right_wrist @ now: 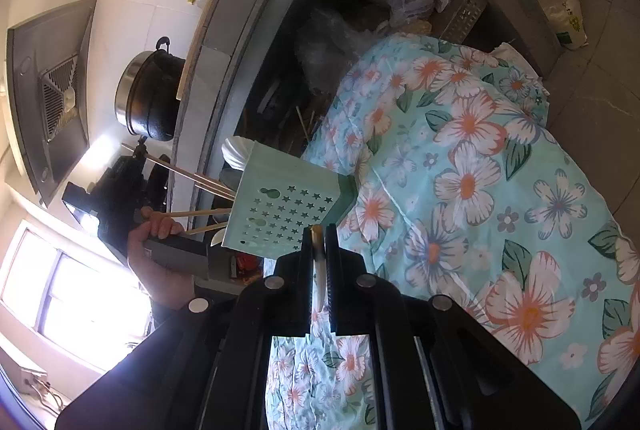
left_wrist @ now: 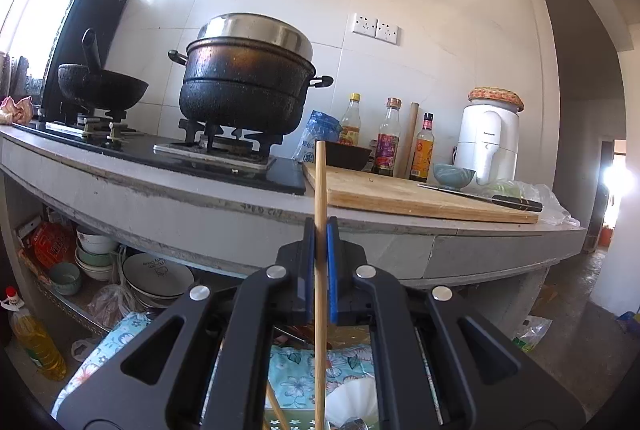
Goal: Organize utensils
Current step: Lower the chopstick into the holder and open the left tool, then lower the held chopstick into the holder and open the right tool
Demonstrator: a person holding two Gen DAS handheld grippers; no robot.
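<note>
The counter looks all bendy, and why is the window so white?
Left wrist view: the fisheye lens bows the grey concrete counter; the doorway at right flares white. Right wrist view: the bright window is blown out, and the whole scene sits tilted.

Left gripper (left_wrist: 320,230) level, right gripper (right_wrist: 319,230) tilted down; jaws clamped.

Left tool (left_wrist: 320,230) clamped on upright wooden chopstick (left_wrist: 320,190) at centre frame, black pot (left_wrist: 244,86) on stove upper centre, cutting board (left_wrist: 416,196) on table right
</note>
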